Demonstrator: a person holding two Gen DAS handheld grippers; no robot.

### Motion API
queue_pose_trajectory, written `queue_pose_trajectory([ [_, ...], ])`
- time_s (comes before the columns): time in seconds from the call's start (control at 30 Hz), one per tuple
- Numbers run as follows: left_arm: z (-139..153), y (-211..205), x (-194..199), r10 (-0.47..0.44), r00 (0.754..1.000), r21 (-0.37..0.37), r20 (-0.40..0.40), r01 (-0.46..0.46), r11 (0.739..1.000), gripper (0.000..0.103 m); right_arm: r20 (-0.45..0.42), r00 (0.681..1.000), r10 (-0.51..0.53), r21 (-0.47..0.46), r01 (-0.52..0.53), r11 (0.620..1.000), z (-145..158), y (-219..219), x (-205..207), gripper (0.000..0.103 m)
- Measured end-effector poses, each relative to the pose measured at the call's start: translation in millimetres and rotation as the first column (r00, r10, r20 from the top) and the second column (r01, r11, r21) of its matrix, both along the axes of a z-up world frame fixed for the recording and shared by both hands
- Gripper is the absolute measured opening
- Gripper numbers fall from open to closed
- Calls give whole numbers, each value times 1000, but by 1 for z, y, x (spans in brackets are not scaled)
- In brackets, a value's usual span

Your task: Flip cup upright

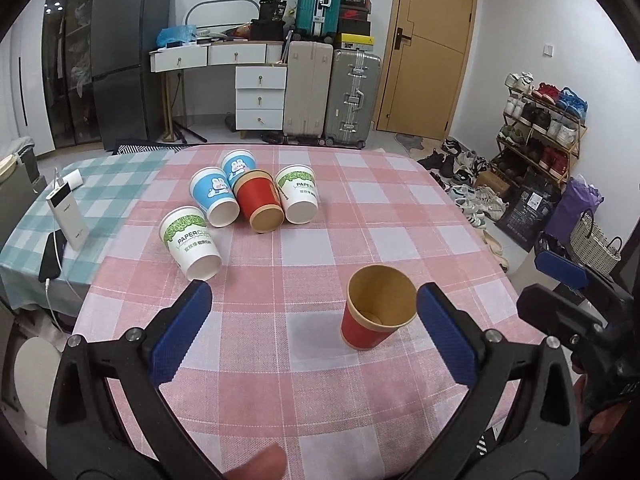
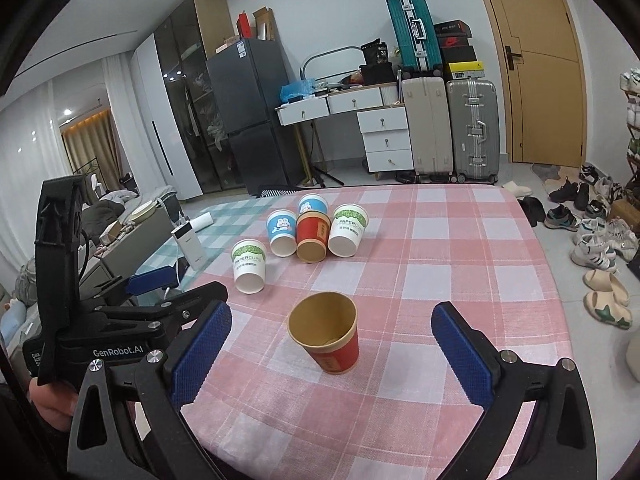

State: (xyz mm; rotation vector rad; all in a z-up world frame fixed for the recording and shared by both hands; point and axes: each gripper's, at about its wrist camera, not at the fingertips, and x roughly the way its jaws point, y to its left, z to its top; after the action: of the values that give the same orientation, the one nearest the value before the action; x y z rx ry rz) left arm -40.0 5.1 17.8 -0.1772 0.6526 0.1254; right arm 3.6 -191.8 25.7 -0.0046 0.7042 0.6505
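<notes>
A red paper cup [image 1: 370, 330] [image 2: 336, 354] with a brown inside stands upright on the pink checked tablecloth [image 1: 280, 360]. My left gripper [image 1: 316, 336] is open, and the cup sits just inside its right finger without touching. My right gripper [image 2: 332, 356] is also open, with the cup standing free between its fingers. Farther back, several cups lie on their sides with their bases toward me: a white-green one [image 1: 192, 242] [image 2: 250, 264], two blue ones [image 1: 214, 196], a red one [image 1: 258, 200] [image 2: 312, 236] and another white-green one [image 1: 298, 194].
A white power bank [image 1: 66, 216] and a black phone [image 1: 52, 256] rest on the teal checked cloth at the left. The table's right edge drops to a floor covered with shoes [image 2: 596, 248]. Suitcases [image 1: 352, 96] and drawers stand by the far wall.
</notes>
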Motion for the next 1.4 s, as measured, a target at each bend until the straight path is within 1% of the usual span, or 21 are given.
queue_pose_trajectory([
  [0.17,3,-4,-11,-1,1000,7,10,1,1000,102,10,1000,2,3,-3,1000,5,-3,-7,102],
  [0.5,4,-4,-13,-7,1000,0,15,7,1000,102,41,999,2,8,-3,1000,14,-6,-17,102],
  [1.4,2,-3,-15,-8,1000,10,21,8,1000,102,48,999,1,7,-1,1000,18,-7,-20,102],
])
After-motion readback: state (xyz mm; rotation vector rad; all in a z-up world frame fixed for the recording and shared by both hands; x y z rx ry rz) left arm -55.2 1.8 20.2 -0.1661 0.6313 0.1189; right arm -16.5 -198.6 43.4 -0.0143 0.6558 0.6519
